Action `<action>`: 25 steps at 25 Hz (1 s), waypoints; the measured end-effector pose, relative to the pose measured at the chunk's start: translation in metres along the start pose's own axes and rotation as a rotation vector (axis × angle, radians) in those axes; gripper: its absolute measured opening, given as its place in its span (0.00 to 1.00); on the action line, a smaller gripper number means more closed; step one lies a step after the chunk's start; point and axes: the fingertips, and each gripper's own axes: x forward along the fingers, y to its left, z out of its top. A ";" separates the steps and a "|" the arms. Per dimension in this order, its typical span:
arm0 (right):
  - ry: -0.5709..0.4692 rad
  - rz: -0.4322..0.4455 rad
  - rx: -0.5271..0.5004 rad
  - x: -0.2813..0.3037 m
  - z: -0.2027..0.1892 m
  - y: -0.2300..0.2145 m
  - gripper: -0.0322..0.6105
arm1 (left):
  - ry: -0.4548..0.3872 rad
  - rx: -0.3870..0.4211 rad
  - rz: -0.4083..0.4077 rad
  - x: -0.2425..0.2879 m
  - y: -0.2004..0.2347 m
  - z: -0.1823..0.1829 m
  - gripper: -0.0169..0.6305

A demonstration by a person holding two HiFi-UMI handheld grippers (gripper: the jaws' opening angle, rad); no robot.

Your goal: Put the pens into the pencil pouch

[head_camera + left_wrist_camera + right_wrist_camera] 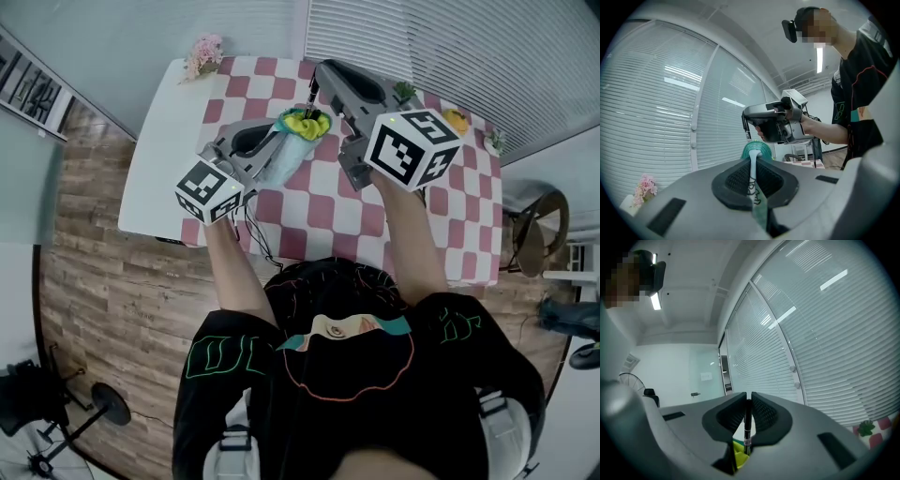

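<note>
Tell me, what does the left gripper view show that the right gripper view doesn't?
Only the left gripper view: the left gripper shut on the pouch by its teal edge, the whole right gripper from outside, and pink flowers. Only the right gripper view: the pouch's yellow inside below the jaws, and a small green plant. Both: the pouch, the black pen clamped in the right gripper, and the window blinds.

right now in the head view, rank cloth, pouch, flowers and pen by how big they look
1. cloth
2. pouch, held up nearer the camera, so it looks bigger
3. flowers
4. pen, mostly hidden
</note>
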 end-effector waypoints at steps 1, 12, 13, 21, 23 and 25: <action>0.006 0.001 0.004 -0.001 -0.003 0.001 0.11 | 0.000 0.000 0.004 0.000 0.000 0.000 0.04; 0.161 0.002 0.040 -0.008 -0.054 0.006 0.11 | -0.029 -0.020 0.048 0.002 -0.011 -0.004 0.04; 0.183 0.001 0.040 -0.008 -0.059 0.006 0.11 | -0.029 -0.018 0.054 0.001 -0.011 -0.005 0.04; 0.445 -0.023 0.052 -0.014 -0.119 0.006 0.11 | -0.022 -0.054 0.091 -0.005 -0.020 -0.017 0.04; 0.487 -0.021 0.028 -0.016 -0.128 0.006 0.11 | -0.015 -0.055 0.095 -0.004 -0.023 -0.020 0.04; 0.484 -0.021 0.001 -0.017 -0.128 0.004 0.12 | -0.018 -0.058 0.098 -0.002 -0.023 -0.020 0.04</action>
